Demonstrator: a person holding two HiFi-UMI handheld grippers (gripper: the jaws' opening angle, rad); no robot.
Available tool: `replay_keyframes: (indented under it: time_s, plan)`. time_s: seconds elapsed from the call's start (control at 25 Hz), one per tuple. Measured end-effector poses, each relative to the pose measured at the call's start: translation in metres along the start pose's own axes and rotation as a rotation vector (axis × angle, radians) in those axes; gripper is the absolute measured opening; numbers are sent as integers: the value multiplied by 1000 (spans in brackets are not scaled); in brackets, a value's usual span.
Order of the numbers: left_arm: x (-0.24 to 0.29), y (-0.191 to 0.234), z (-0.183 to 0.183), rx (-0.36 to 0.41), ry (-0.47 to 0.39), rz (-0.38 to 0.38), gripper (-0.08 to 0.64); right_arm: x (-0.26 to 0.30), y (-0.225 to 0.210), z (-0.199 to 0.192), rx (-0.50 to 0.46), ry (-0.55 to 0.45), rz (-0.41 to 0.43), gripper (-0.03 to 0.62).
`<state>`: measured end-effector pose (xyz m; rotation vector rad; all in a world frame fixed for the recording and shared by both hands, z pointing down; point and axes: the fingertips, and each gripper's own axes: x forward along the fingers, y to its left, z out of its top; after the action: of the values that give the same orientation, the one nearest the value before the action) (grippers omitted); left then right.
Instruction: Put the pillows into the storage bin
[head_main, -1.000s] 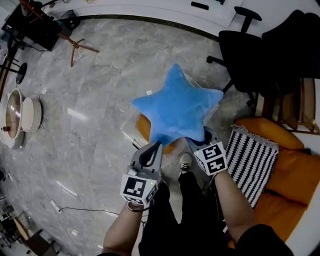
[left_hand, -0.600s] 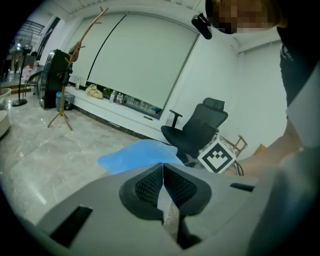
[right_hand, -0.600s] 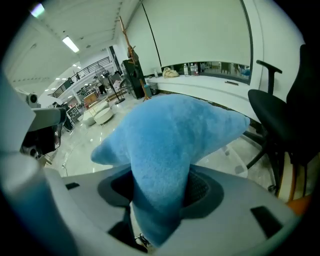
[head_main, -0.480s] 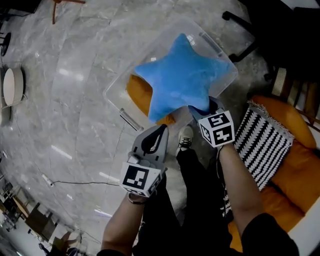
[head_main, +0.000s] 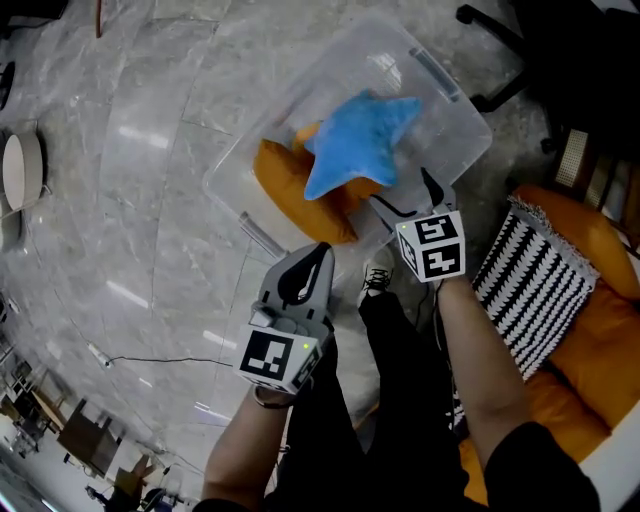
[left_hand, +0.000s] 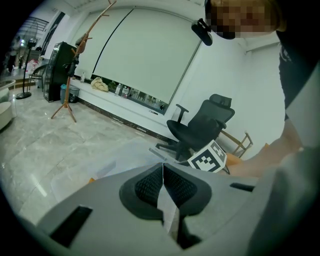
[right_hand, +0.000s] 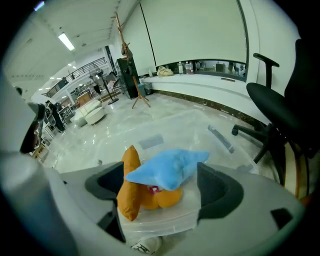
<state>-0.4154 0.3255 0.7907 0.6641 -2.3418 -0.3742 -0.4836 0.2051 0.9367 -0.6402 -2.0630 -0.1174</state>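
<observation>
the right gripper is opening its fingers, free of the blue star pillow, which lies in the storage bin on the orange pillow, so it should draw back without snagging the fabric, while the left gripper has its fingers closed on nothing.

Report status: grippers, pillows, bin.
Left gripper shut, empty. Right gripper jaws opening, off the pillow. Blue star pillow atop orange pillow inside storage bin. Striped pillow on sofa, not yet binned.

Grey floor, likely marble, clear storage bin
</observation>
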Motion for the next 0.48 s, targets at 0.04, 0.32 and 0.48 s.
replay_keyframes:
  time_s: [0.04,0.32,0.48]
  plan:
    - [0,0,4,2,-3,-2,8,-2,1,3,-2,-3,1,472]
    - [-6,-8,29,34,-26,-34,8,-21,7,34,-4,-56,-11,469]
    - [-23,-15,45,56,-38,-62,8,-46,19,56,-3,-105,-17,462]
